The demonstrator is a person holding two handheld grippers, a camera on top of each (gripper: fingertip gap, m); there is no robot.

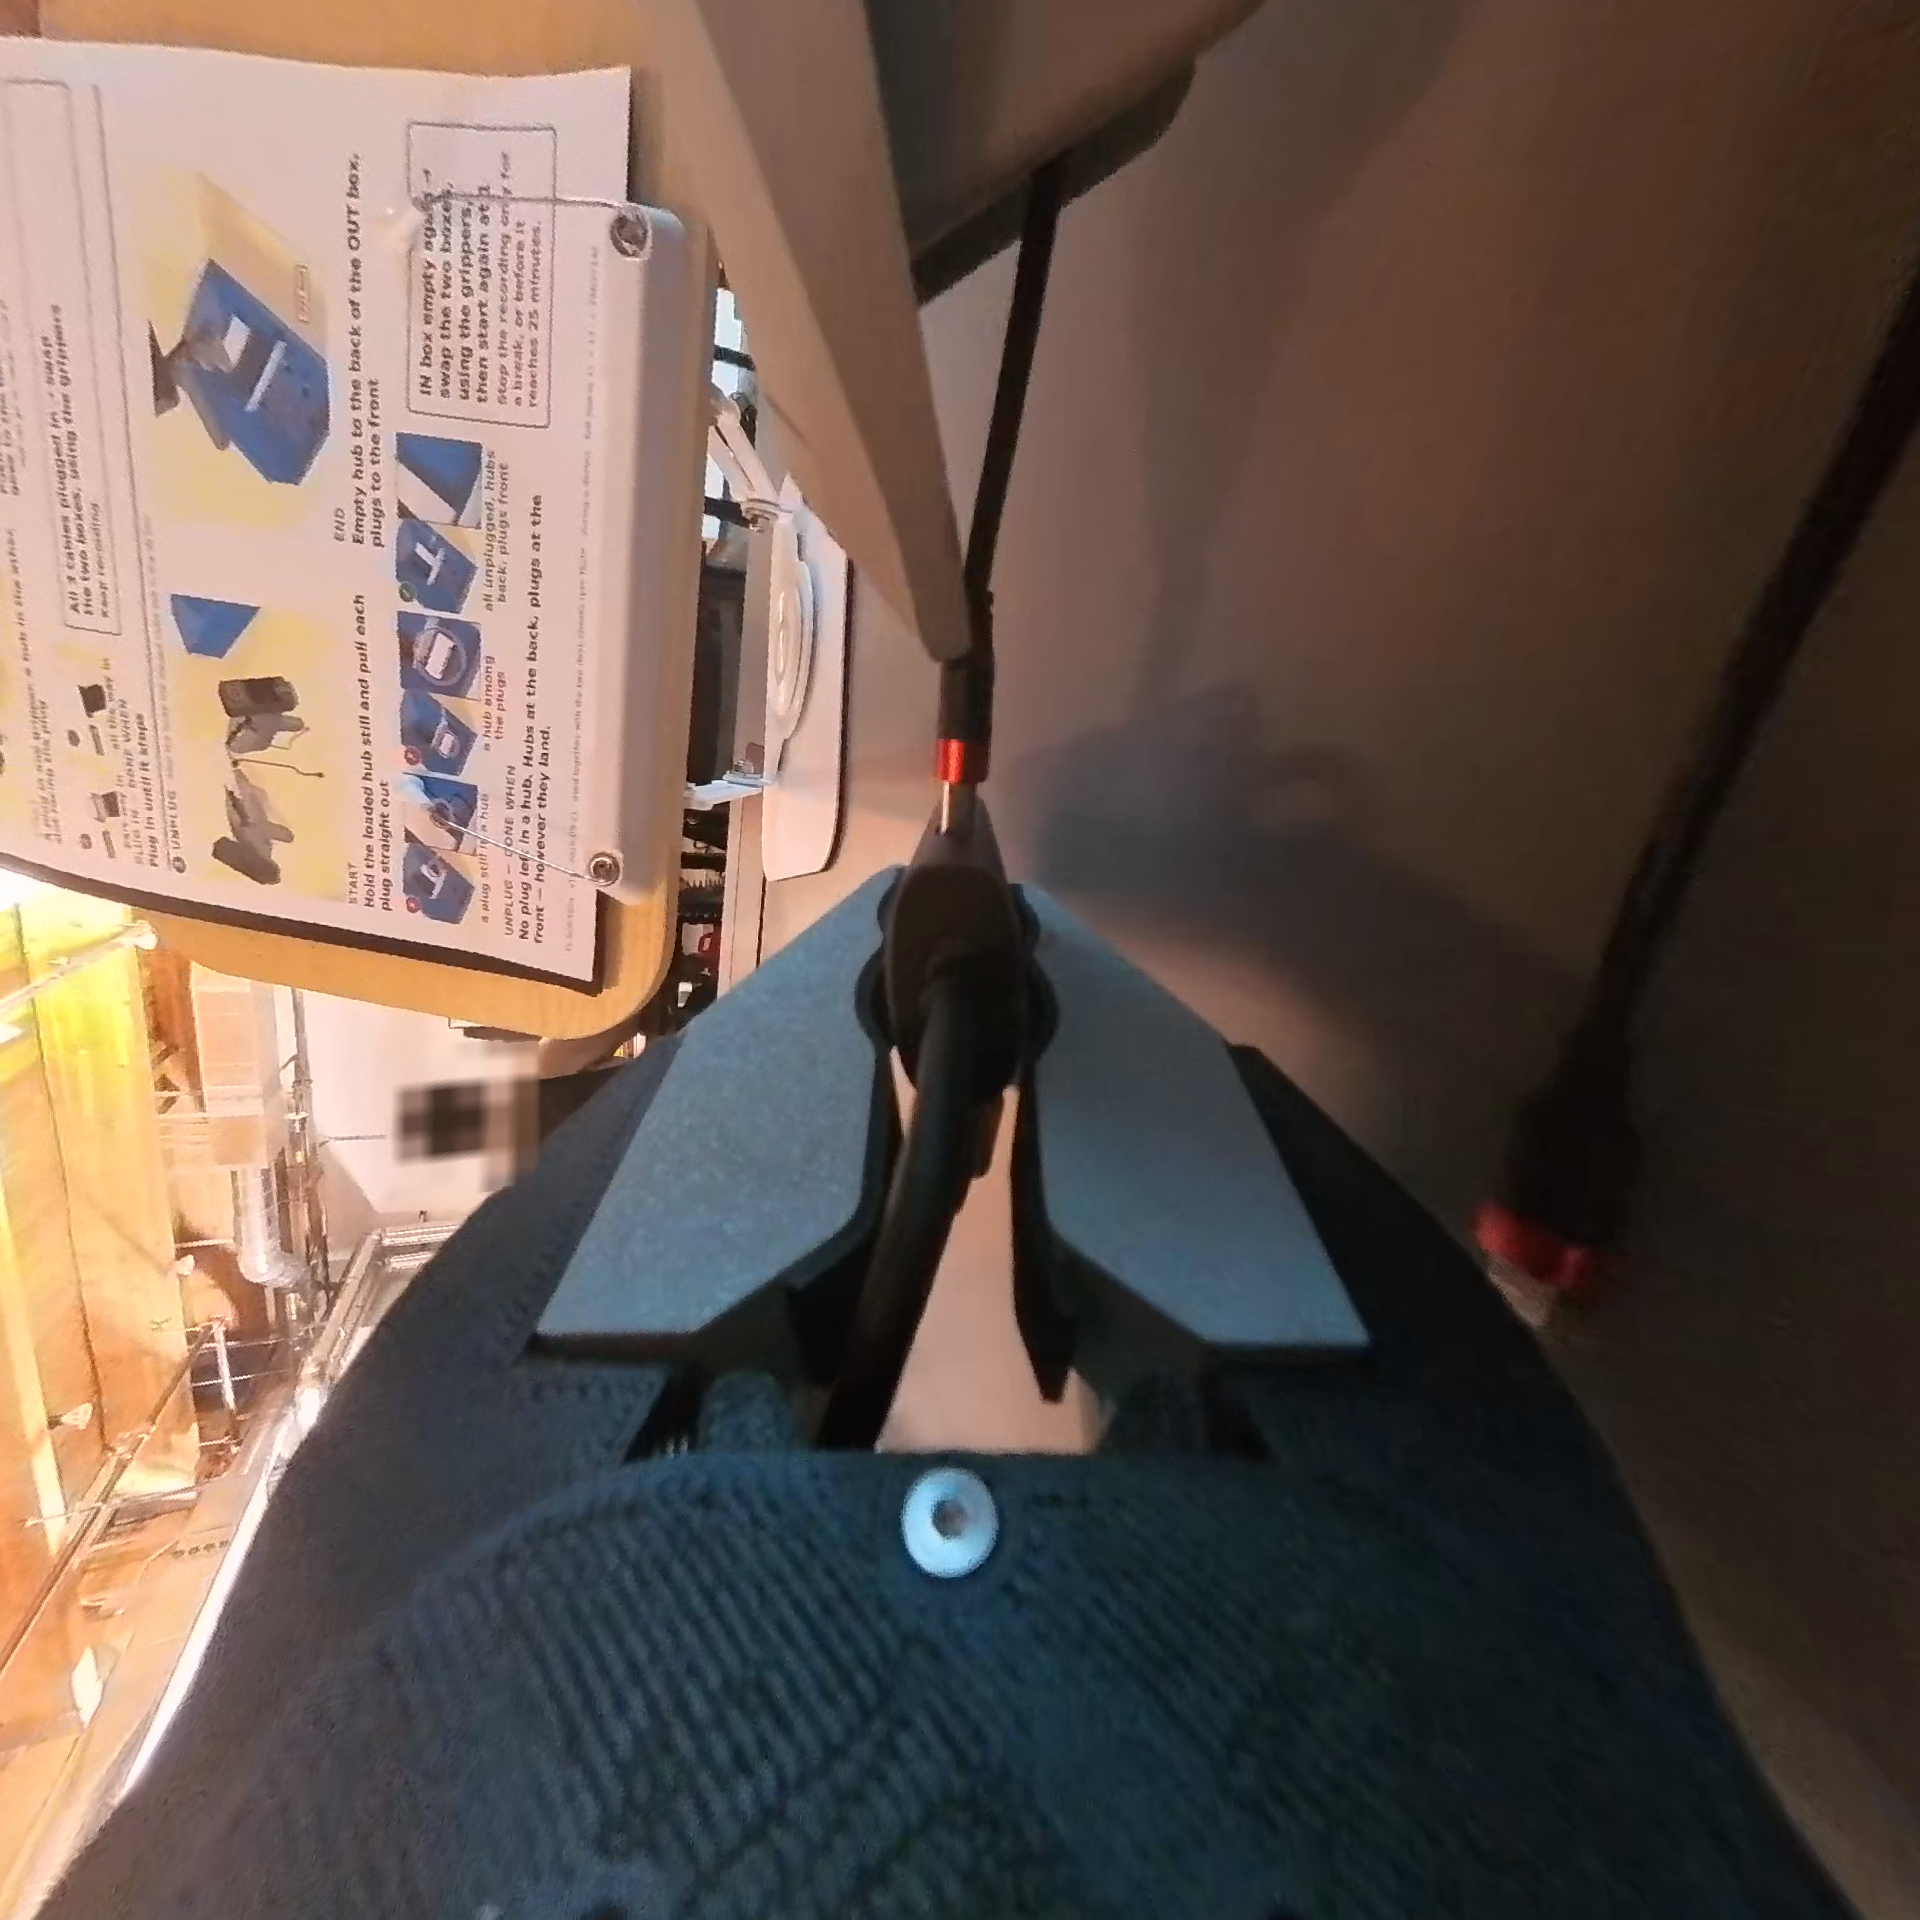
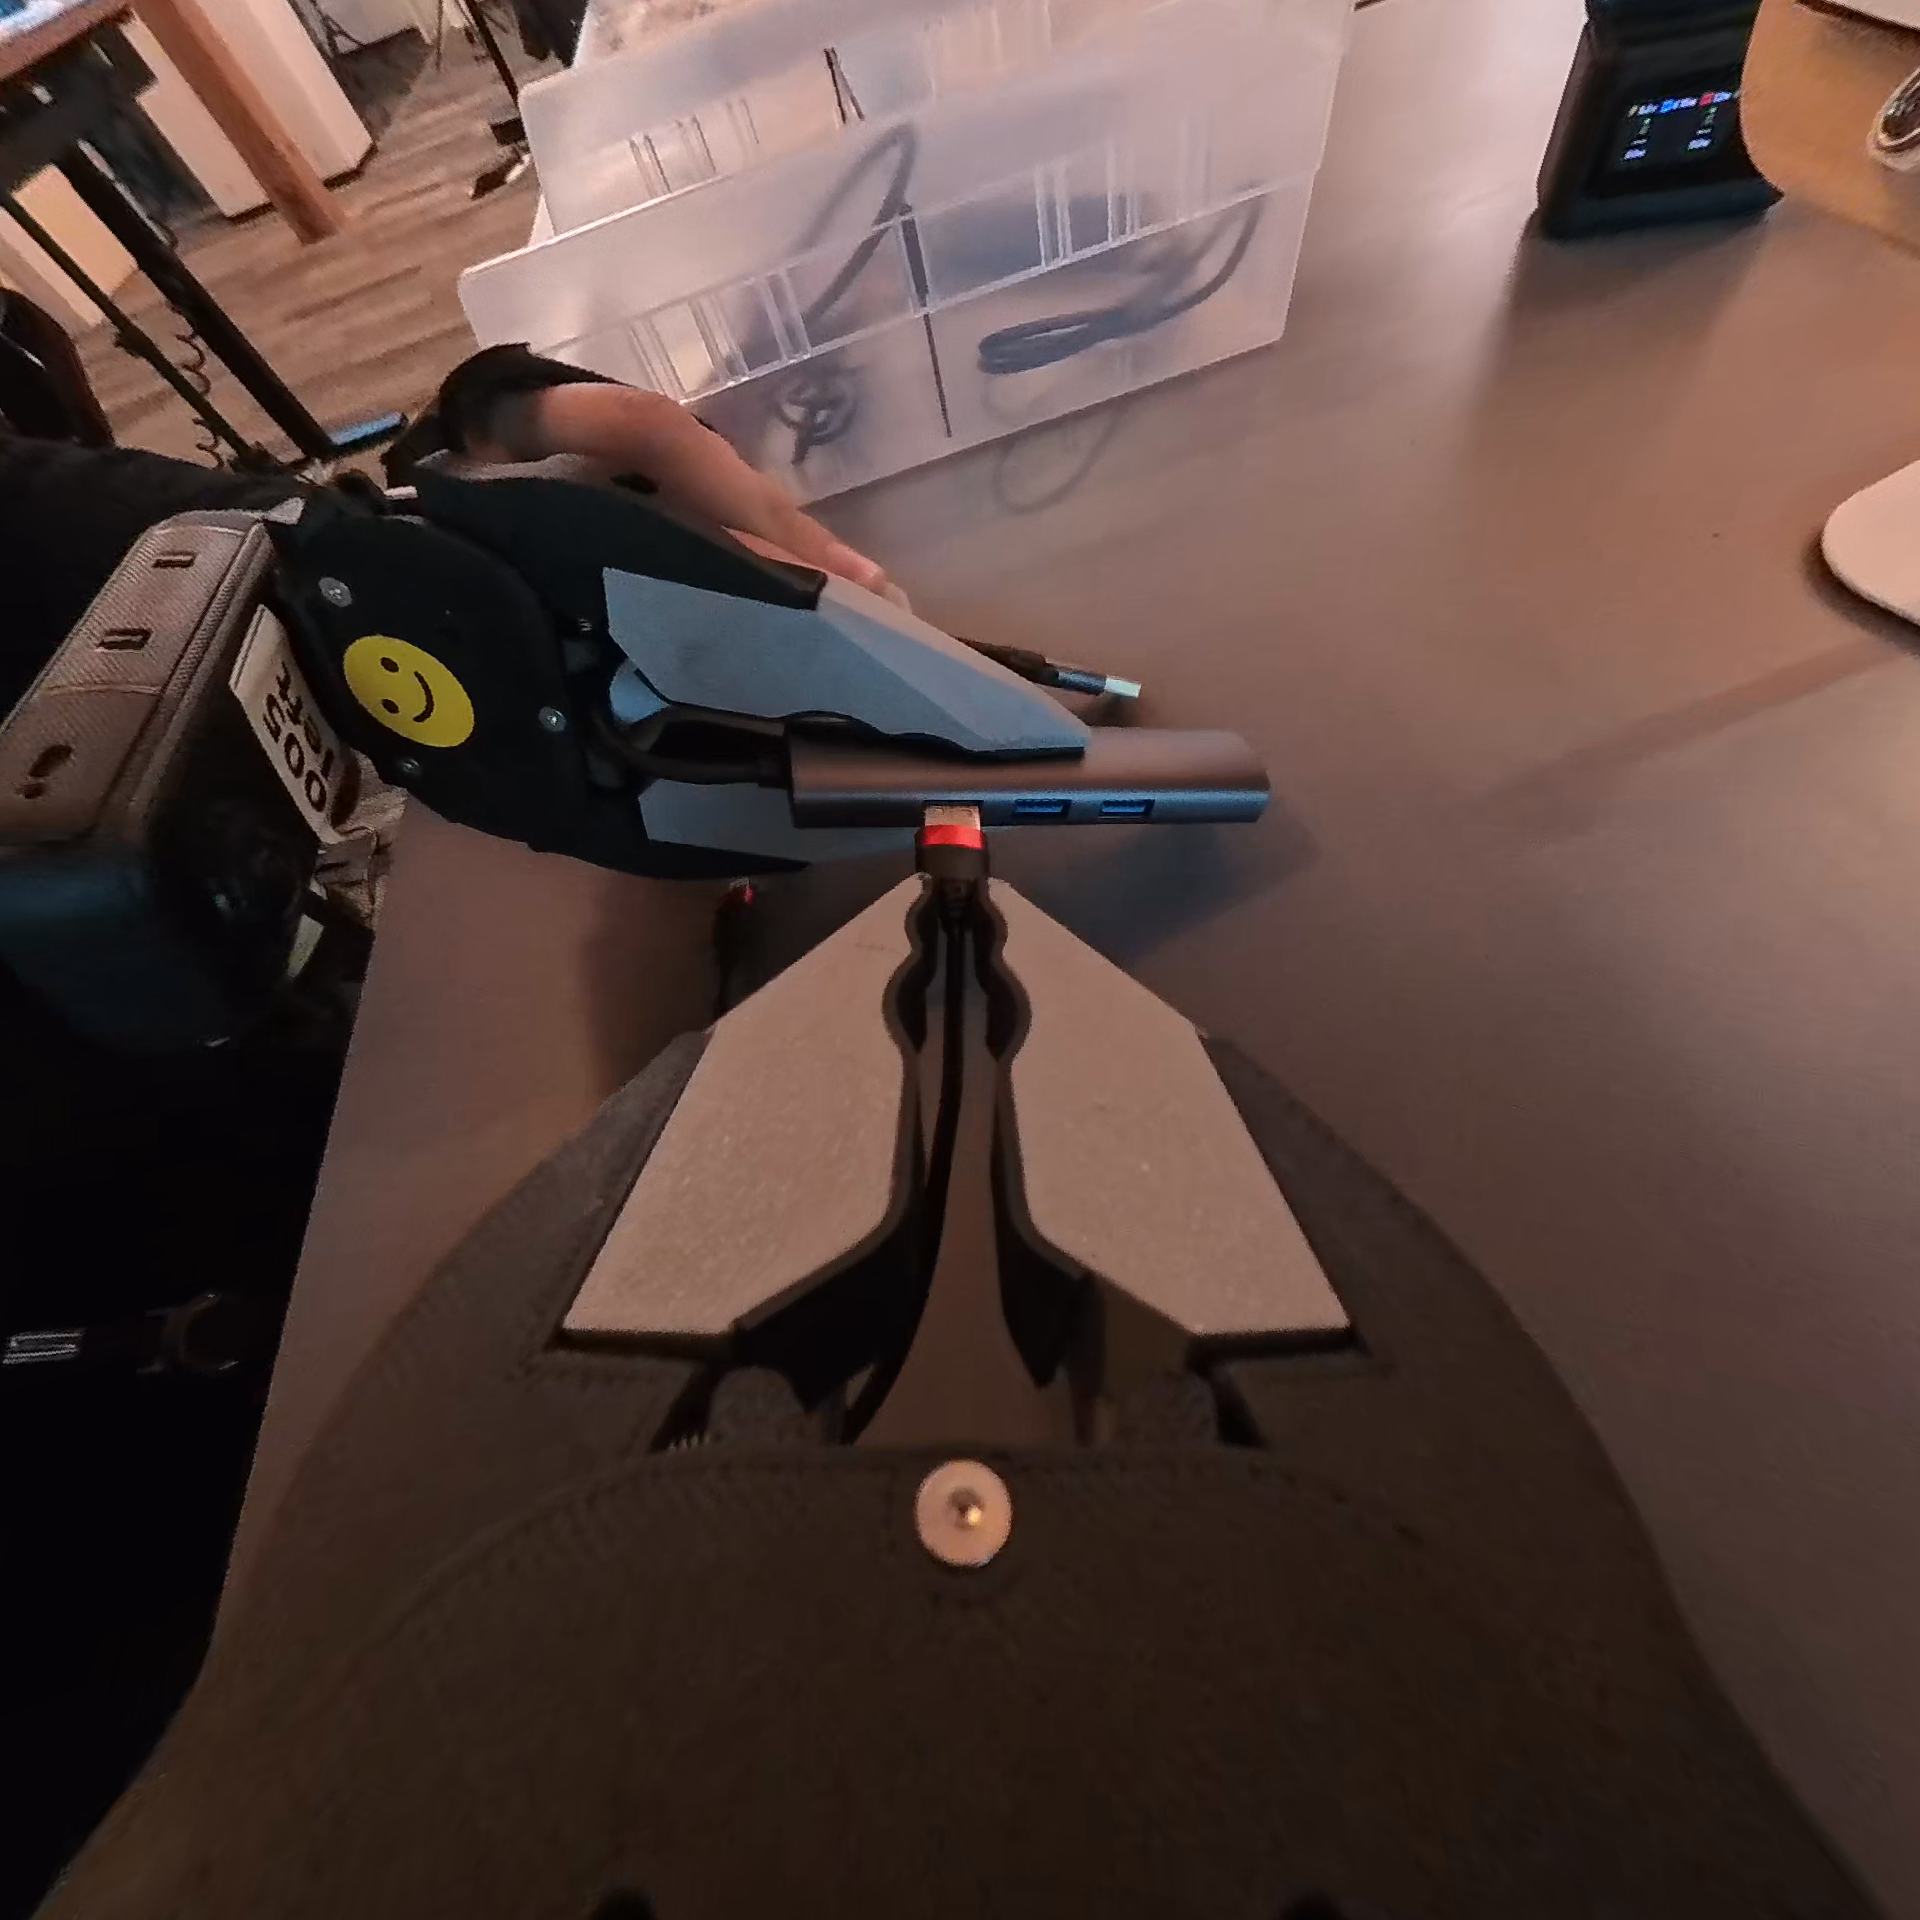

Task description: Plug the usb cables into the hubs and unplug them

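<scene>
My left gripper [image 1: 951, 904] is shut on a slim dark USB hub [image 1: 956, 935], whose own cable runs back between the fingers. In the right wrist view the left gripper [image 2: 935, 779] holds the hub [image 2: 1164, 774] level above the table, ports facing me. My right gripper [image 2: 951, 883] is shut on a black USB cable plug with a red collar [image 2: 948, 836]. Its metal tip sits at the hub's leftmost port with some metal showing. The plug also shows in the left wrist view [image 1: 961, 764]. Two blue ports [image 2: 1081, 807] to its right are free.
Clear plastic boxes [image 2: 1195, 208] holding cables stand at the back. A second red-collared cable [image 1: 1538, 1247] lies on the brown table [image 2: 1455, 935]. The hub's own plug [image 2: 1101, 686] rests behind it. A black device with a screen [image 2: 1662, 114] stands far right. An instruction sheet [image 1: 312, 468] is propped nearby. Across from one pair of fingers to the other is roughly 5 centimeters.
</scene>
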